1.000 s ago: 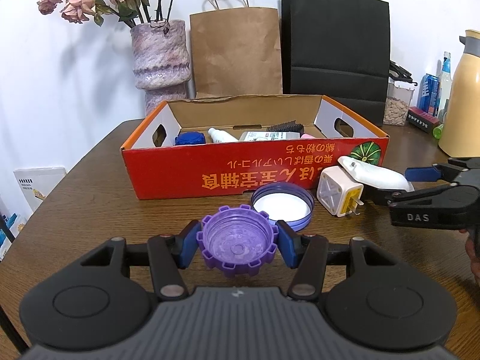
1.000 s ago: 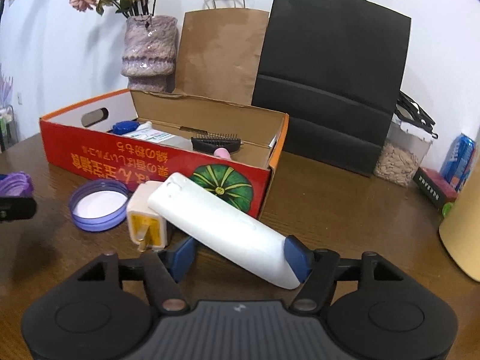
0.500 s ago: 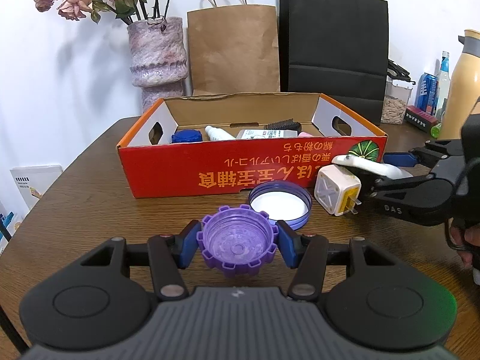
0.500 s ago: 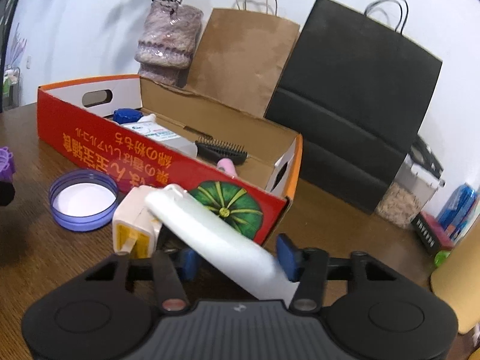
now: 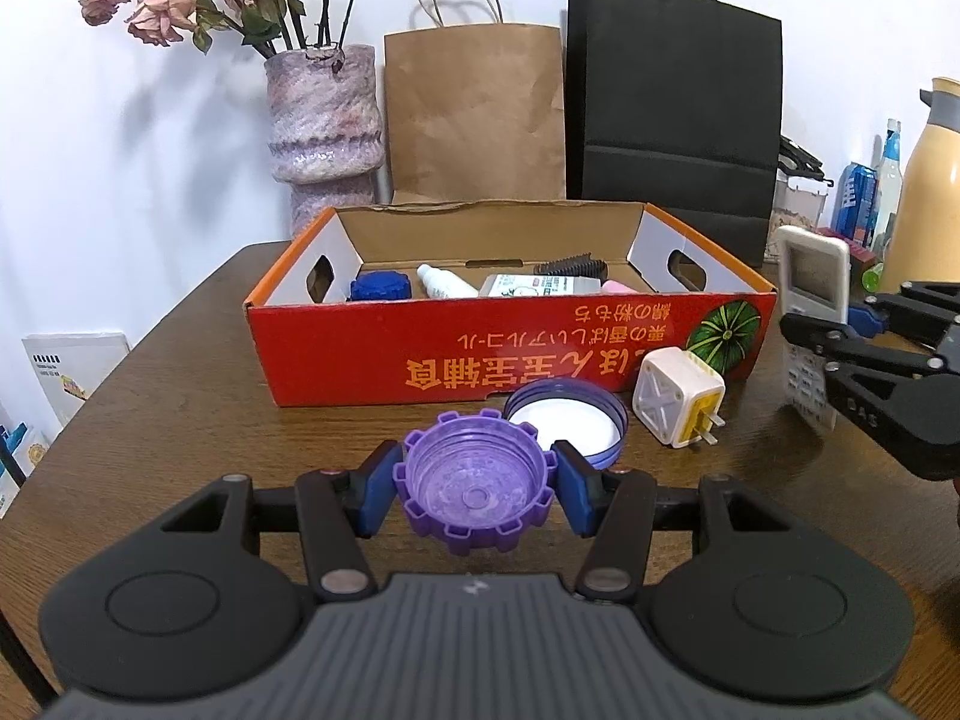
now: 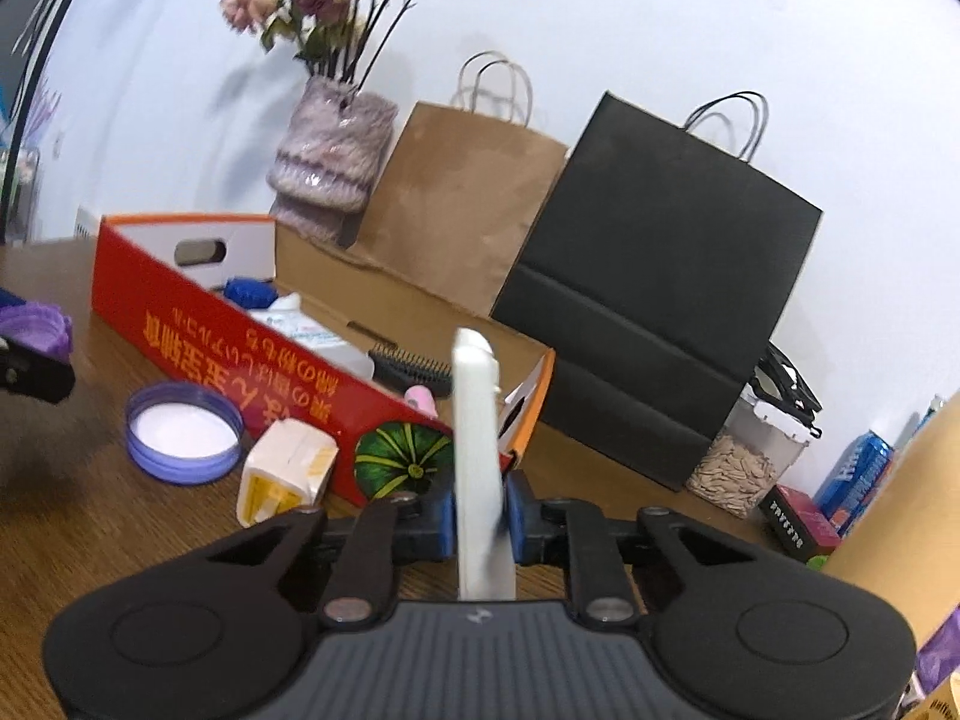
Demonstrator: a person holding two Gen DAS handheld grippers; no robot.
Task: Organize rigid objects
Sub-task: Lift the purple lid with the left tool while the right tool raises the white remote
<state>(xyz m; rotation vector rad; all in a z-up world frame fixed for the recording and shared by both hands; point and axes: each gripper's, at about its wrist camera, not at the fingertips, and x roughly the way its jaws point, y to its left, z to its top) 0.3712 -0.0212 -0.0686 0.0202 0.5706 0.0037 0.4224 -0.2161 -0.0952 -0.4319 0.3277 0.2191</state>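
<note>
The white remote control (image 6: pixel 477 456), which lay slanted on the table a second ago, now stands on edge at lower centre of the right wrist view, clamped between the pads of the right gripper (image 6: pixel 480 525), whose jaws have just closed on it. It looks ready to go into the red cardboard box (image 5: pixel 420 348) at mid-frame. The left gripper (image 5: pixel 474 489) still clasps the purple cap (image 5: pixel 474 489) at lower centre of its view.

White remote control (image 6: pixel 477 450) upright on edge, beside red cardboard box (image 6: pixel 240 348) corner.
</note>
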